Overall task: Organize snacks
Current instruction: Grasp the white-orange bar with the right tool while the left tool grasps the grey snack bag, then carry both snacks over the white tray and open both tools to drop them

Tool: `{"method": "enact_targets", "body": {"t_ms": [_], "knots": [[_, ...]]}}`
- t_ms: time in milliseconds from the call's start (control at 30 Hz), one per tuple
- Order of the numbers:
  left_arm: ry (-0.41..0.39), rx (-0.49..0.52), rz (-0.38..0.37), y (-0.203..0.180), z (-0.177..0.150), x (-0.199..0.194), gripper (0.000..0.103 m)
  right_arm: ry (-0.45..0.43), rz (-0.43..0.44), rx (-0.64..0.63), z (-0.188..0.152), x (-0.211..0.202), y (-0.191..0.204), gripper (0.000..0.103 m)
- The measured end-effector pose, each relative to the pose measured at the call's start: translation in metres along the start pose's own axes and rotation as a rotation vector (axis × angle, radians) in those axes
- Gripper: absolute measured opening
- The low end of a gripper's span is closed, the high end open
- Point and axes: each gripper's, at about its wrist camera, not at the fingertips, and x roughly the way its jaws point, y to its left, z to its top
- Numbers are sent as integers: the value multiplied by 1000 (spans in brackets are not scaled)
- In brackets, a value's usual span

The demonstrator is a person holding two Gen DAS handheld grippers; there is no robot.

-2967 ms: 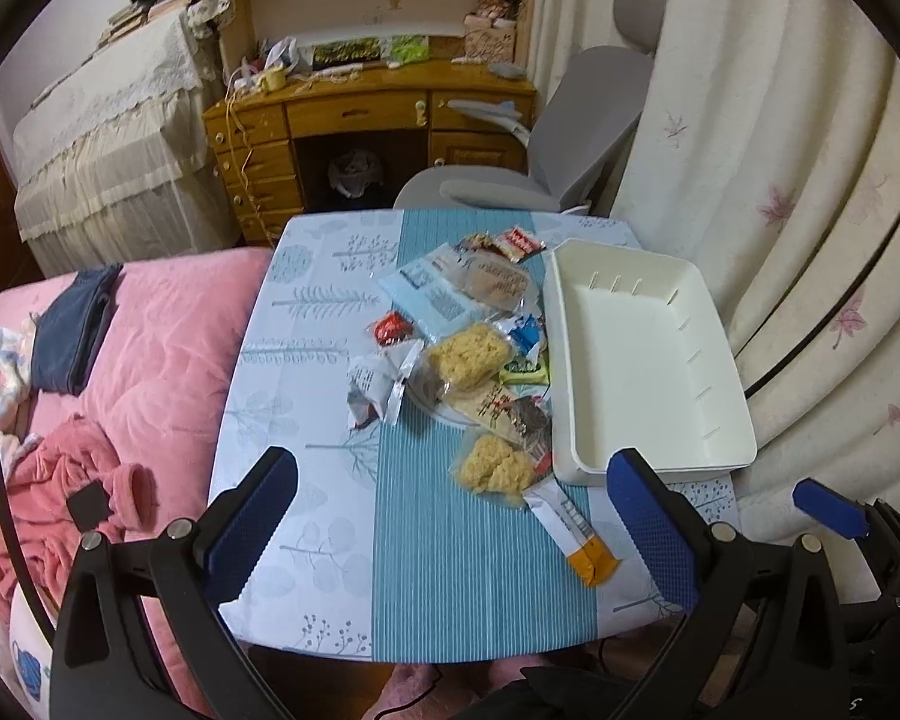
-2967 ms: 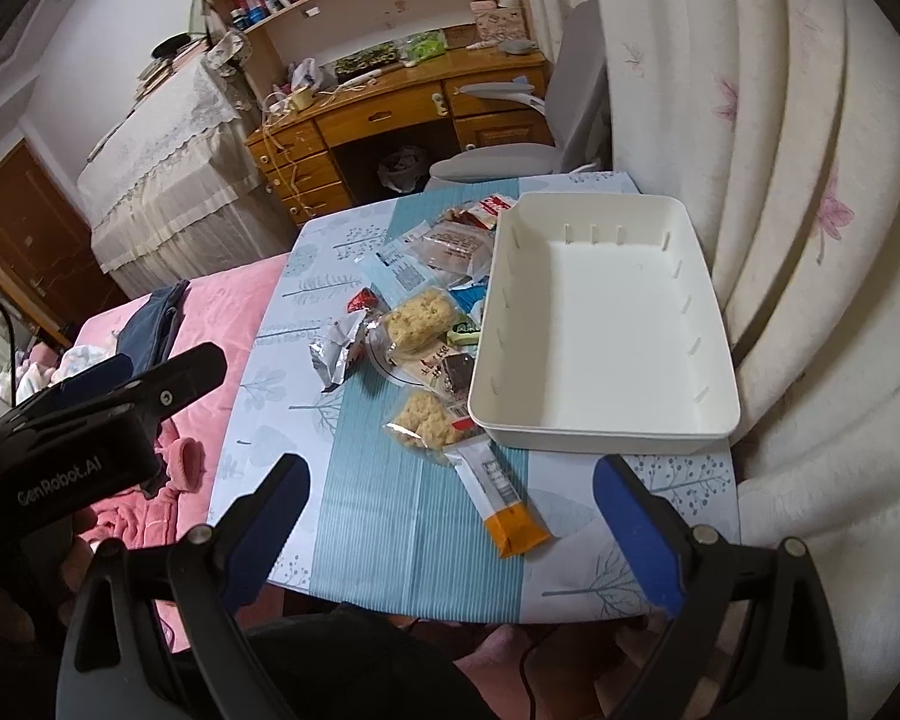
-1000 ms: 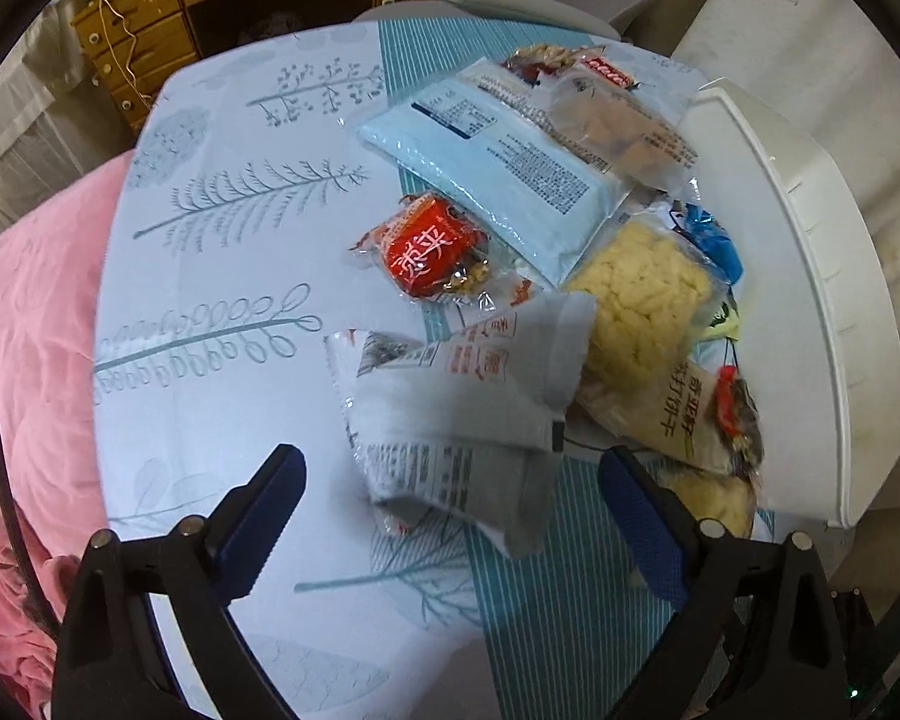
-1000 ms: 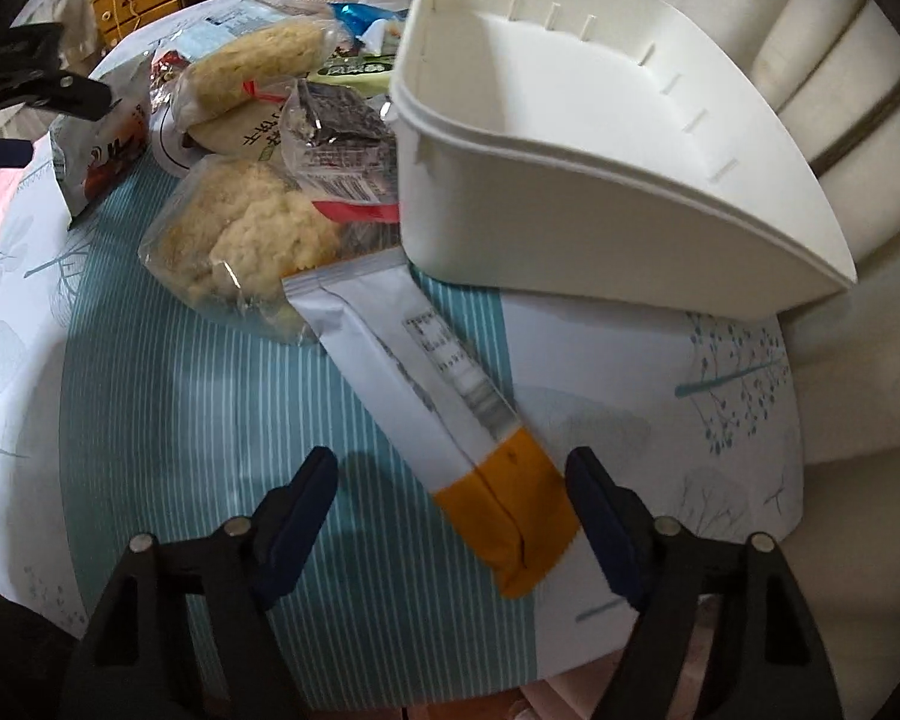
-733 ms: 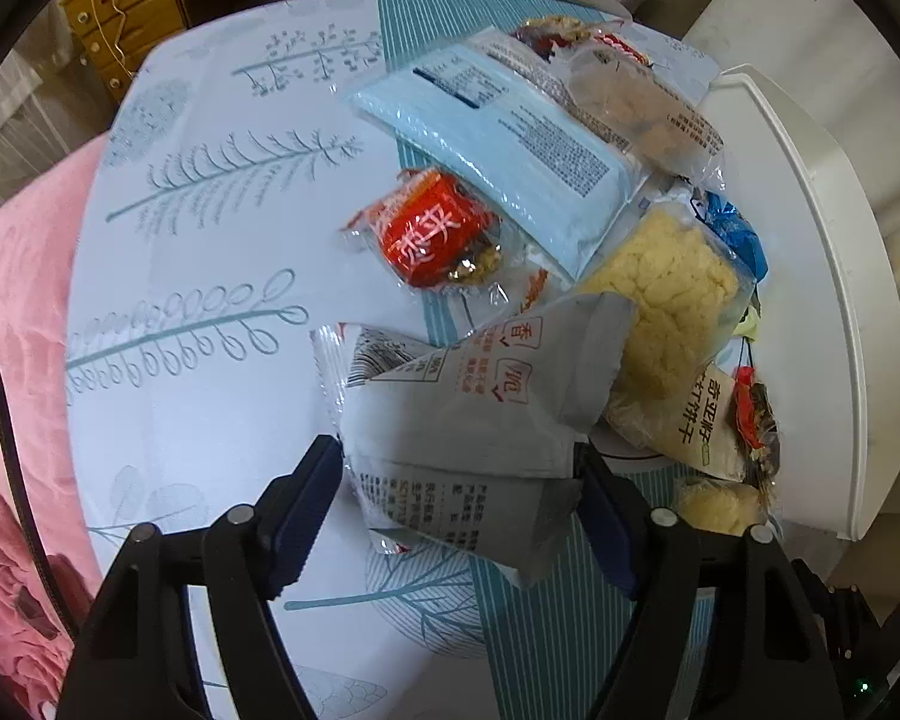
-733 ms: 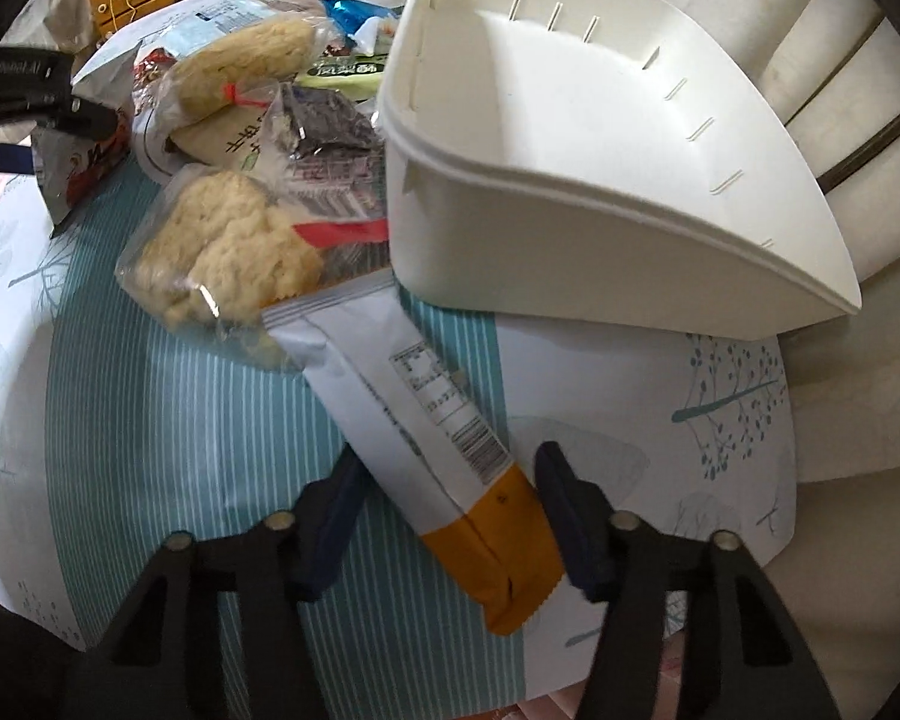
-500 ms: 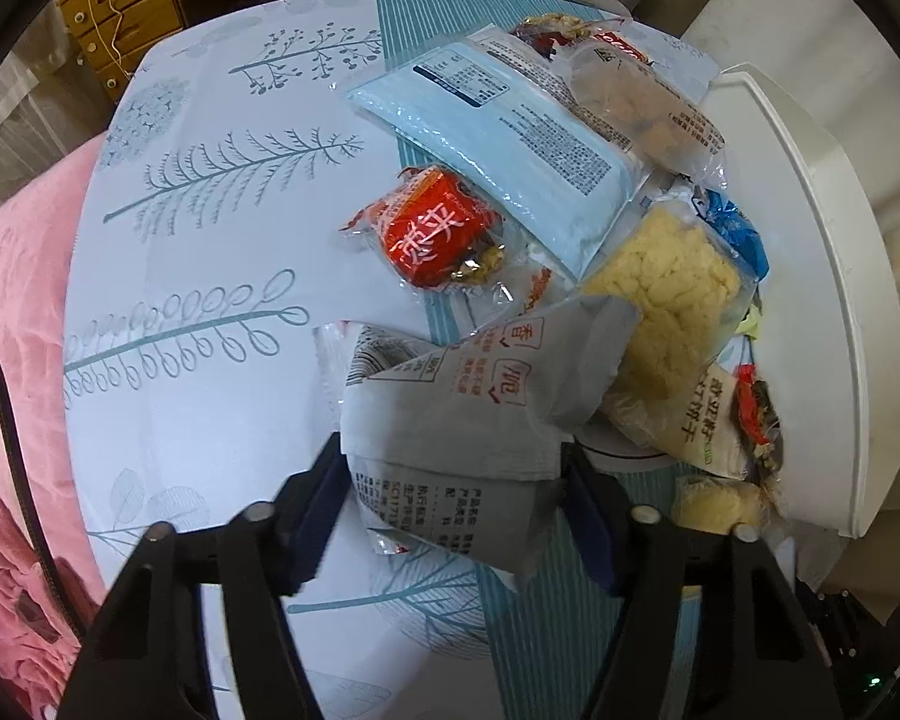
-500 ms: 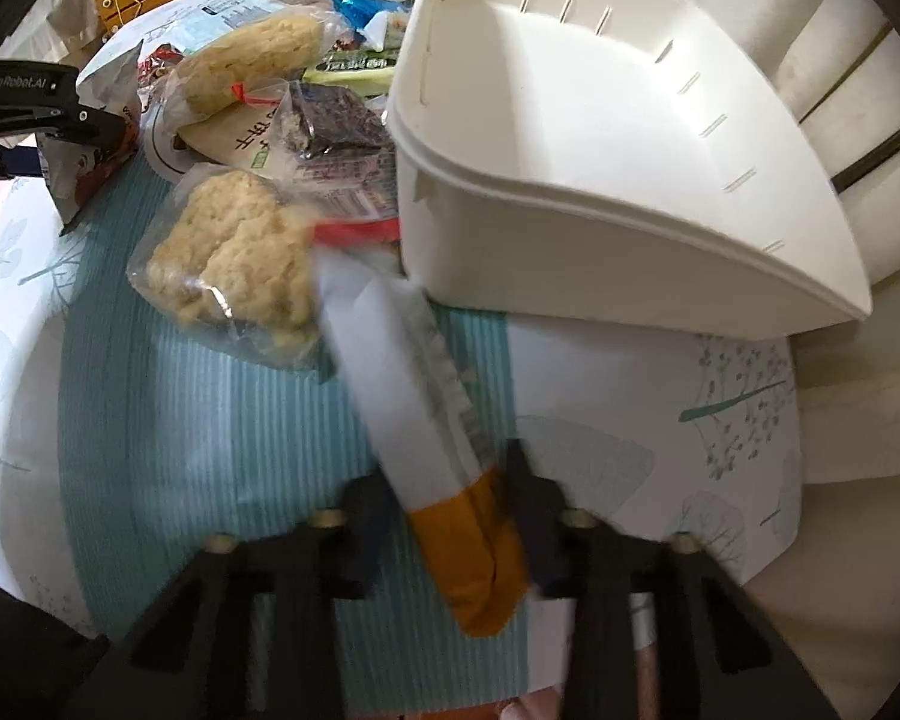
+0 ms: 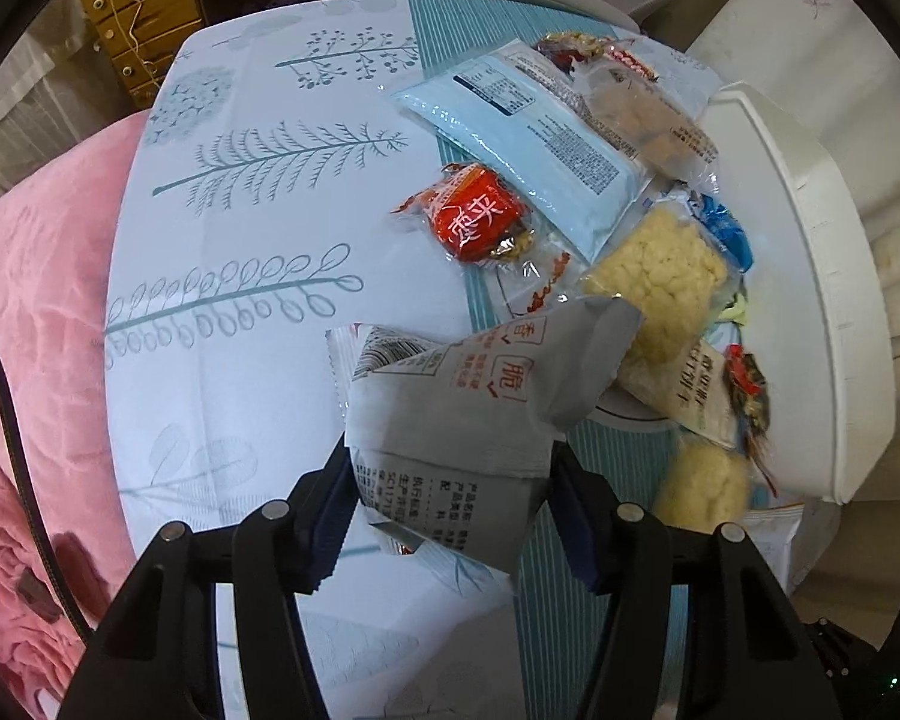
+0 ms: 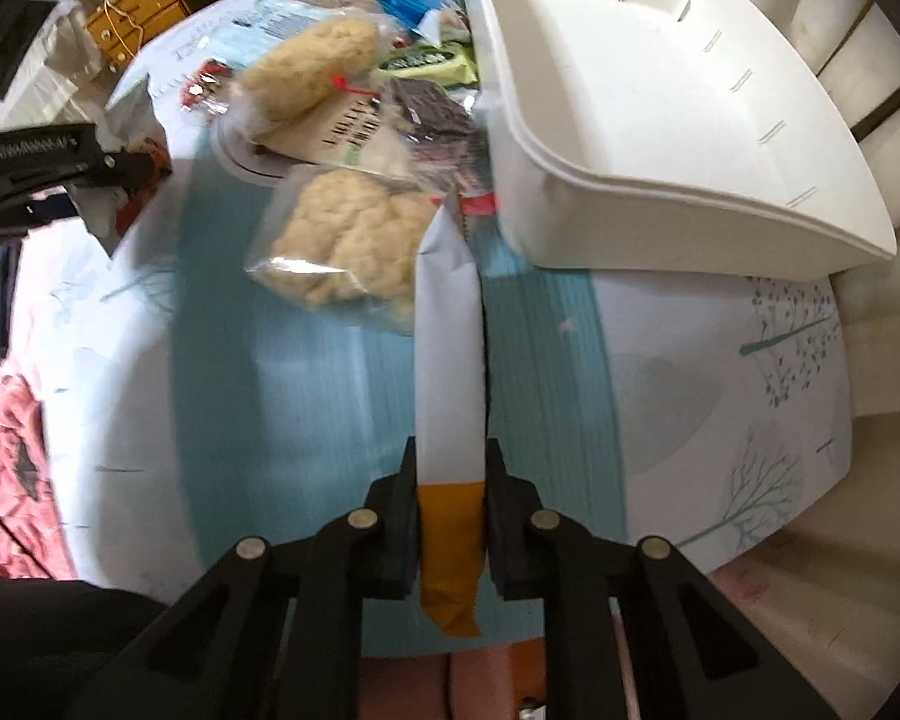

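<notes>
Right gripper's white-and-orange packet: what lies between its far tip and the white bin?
In the right wrist view, only a red wrapper edge between white-and-orange packet and white bin.

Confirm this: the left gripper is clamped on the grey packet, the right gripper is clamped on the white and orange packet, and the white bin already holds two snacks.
One thing is wrong: the white bin holds nothing, as the right wrist view shows. The left gripper is clamped on the grey packet, and the right gripper on the white and orange packet.

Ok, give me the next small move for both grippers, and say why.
Probably lift both and carry them over the white bin. The right gripper pinches the white-and-orange packet, the left gripper clamps the grey packet, and the bin is empty.
</notes>
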Motion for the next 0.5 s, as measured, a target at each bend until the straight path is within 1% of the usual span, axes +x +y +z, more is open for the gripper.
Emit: {"method": "enact_targets", "body": {"t_ms": [67,233,333,400,500], "knots": [[-17,-3,-11,1,-4,-10,58,4,23,3,-1,-7,4,17],[-46,-13,-50,3,-22,-35,58,-10,46,-15,-1,-27,13,17],[-61,-9,-76,-1,-30,-48,58,-41,59,-23,-4,-41,15,17],[-83,-18,-86,-2,-37,-59,58,-63,72,-29,-2,-54,18,17],[-111,-17,-110,-7,-43,-70,58,-105,94,-34,6,-63,20,17]]}}
